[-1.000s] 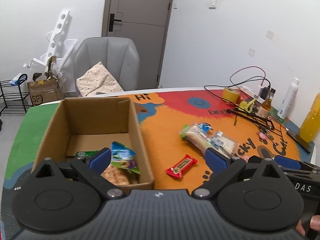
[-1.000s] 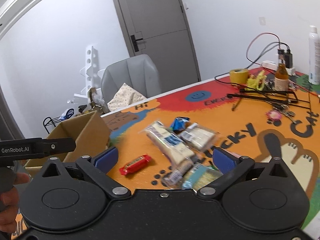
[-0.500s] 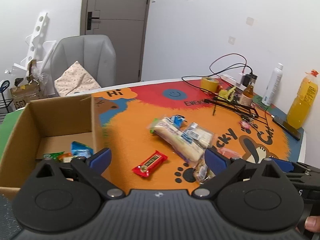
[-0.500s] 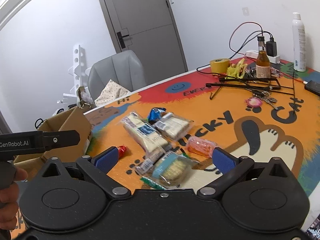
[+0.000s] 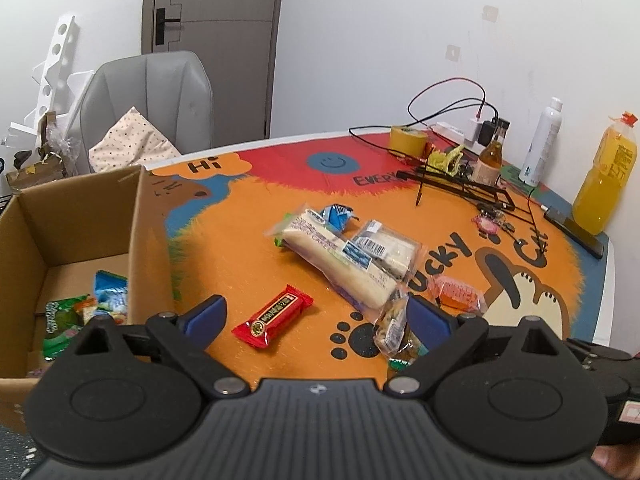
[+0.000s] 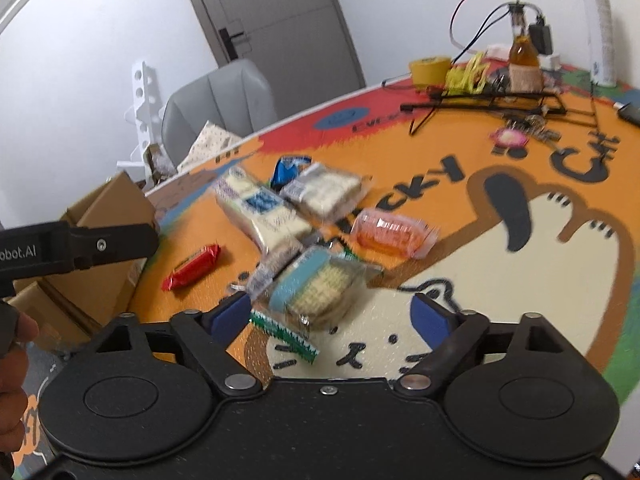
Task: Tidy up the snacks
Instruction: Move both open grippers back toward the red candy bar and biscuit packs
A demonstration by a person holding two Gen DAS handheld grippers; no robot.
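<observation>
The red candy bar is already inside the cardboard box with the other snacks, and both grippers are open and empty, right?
Not quite. The red candy bar is not in the cardboard box; it lies on the orange mat beside the box, as the left wrist view shows. The rest holds: the left gripper and right gripper are both open and empty.

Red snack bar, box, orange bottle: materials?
Red snack bar: glossy plastic or foil film, judging by its sheen and crimped ends. Box: brown corrugated cardboard, matte, with creased flaps. Orange bottle: likely clear plastic, since the orange liquid shows through; red cap.
</observation>
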